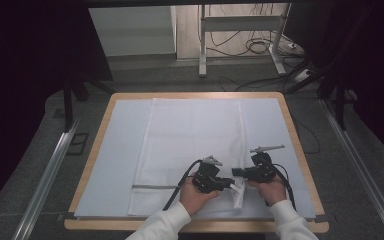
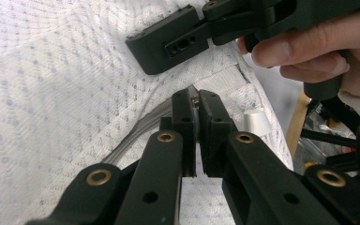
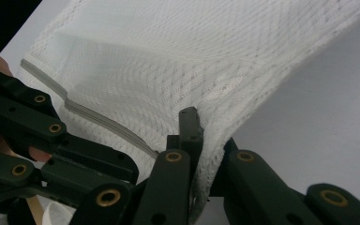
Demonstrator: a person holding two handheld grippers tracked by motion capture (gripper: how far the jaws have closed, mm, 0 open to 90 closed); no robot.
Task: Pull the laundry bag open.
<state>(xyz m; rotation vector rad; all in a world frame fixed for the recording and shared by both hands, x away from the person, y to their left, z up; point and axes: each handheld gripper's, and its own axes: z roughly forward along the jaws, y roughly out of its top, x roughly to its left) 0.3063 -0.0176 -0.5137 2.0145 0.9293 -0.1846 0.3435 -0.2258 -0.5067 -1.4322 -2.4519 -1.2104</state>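
Note:
A white mesh bag (image 1: pixel 190 135) lies flat on the pale blue mat (image 1: pixel 117 150), with a grey zipper (image 1: pixel 155 187) along its near end. At the bag's near right corner my left gripper (image 1: pixel 228 184) points right; in the left gripper view it (image 2: pixel 197 101) is shut on a small metal zipper pull at the end of the zipper band (image 2: pixel 140 129). My right gripper (image 1: pixel 235 172) faces it from the right. In the right gripper view it (image 3: pixel 200 125) is shut on the bag's lifted mesh edge (image 3: pixel 225 89), which hides one pad. The zipper (image 3: pixel 98 119) runs left toward the left gripper (image 3: pixel 51 136).
The mat covers a wood-edged table (image 1: pixel 300 145). Bare mat lies left and right of the bag. Beyond the far edge are a desk frame (image 1: pixel 202 45) and loose cables (image 1: pixel 260 47) on the floor. Metal rails (image 1: pixel 50 170) run along both sides.

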